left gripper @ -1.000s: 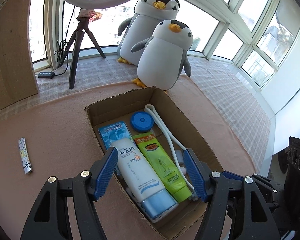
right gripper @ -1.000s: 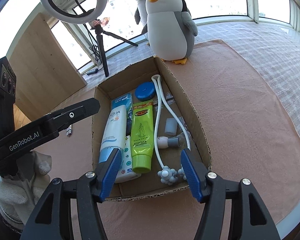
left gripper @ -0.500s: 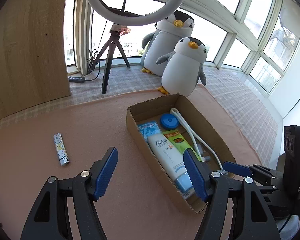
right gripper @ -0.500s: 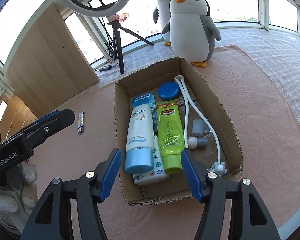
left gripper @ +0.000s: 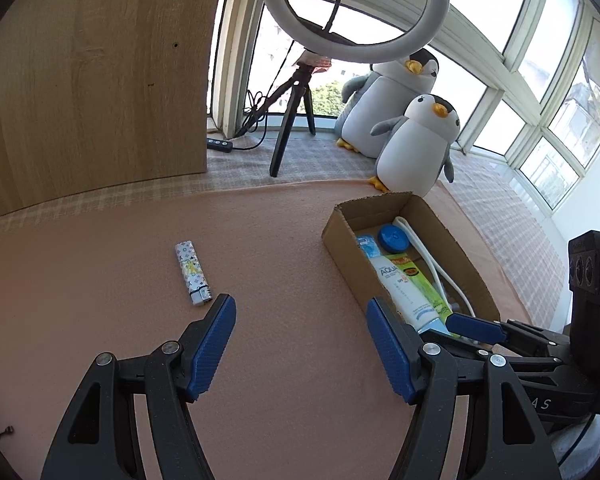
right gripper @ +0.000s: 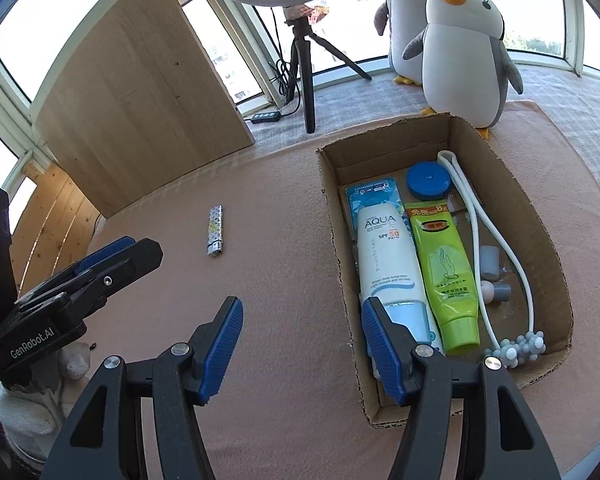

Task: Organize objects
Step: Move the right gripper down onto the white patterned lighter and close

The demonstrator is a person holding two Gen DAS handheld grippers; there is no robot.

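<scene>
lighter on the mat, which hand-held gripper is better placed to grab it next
Left, probably. The left hand-held gripper is open and empty with the lighter just ahead of its left finger. The right hand-held gripper, also open, sits by the cardboard box, farther away.

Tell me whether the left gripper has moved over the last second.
Yes. The left gripper has swung left, away from the cardboard box it had been framing, toward the lighter lying on the mat. Its jaws are open.
</scene>
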